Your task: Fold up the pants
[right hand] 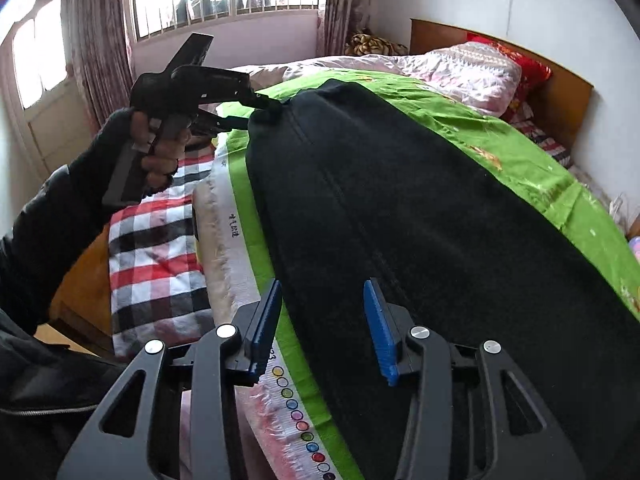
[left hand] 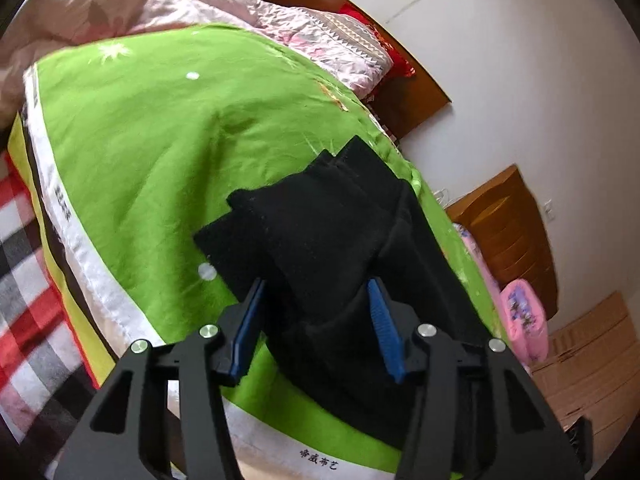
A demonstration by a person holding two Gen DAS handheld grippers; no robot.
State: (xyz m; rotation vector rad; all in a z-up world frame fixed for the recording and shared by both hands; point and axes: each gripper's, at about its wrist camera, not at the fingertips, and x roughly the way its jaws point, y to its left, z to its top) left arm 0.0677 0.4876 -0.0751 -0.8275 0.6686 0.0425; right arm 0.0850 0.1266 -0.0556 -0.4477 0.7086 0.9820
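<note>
Black pants [right hand: 400, 220] lie lengthwise on the green bedspread [right hand: 520, 160]. In the left wrist view their far end [left hand: 320, 216] is doubled into uneven layers. My left gripper [left hand: 316, 300] is open, its blue pads [left hand: 380, 320] on either side of a raised fold of the pants. In the right wrist view the left gripper [right hand: 264, 108] sits at the pants' far end, touching the fabric. My right gripper [right hand: 324, 304] is open over the near end of the pants, left pad at their edge.
A red, white and black checked blanket [right hand: 160, 260] lies left of the bedspread. Pink quilt and pillows [right hand: 468, 68] sit by the wooden headboard [right hand: 560, 92]. A wooden dresser [left hand: 512, 232] and cardboard boxes [left hand: 592, 360] stand by the wall.
</note>
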